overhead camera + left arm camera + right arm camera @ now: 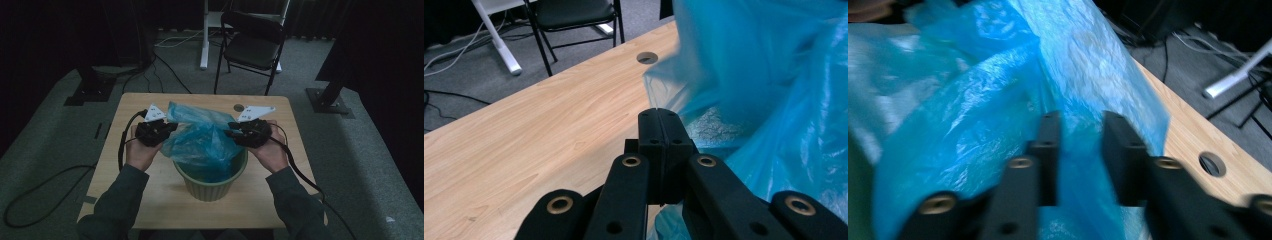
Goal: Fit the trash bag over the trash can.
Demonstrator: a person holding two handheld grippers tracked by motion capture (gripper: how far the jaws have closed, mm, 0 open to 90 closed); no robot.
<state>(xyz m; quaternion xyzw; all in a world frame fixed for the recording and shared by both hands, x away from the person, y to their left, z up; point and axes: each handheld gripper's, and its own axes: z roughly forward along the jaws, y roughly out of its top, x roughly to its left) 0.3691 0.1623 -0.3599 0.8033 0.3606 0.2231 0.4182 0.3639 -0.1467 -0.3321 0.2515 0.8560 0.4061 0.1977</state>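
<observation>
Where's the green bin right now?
High view: the green bin stands mid-table near the front edge, between both hands, with the blue bag in it.

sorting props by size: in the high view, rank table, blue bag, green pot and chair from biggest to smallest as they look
1. table, largest by far.
2. chair and blue bag look about alike; the chair stands farther off, so I won't rank them.
3. green pot, smallest as seen, though the bag hides part of it.

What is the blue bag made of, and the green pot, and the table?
The blue bag looks like thin, shiny plastic film: see-through and crinkly. The green pot seems matt plastic or glazed clay; its ribbed wall doesn't settle which. The table shows pale wood grain, maybe laminate.
</observation>
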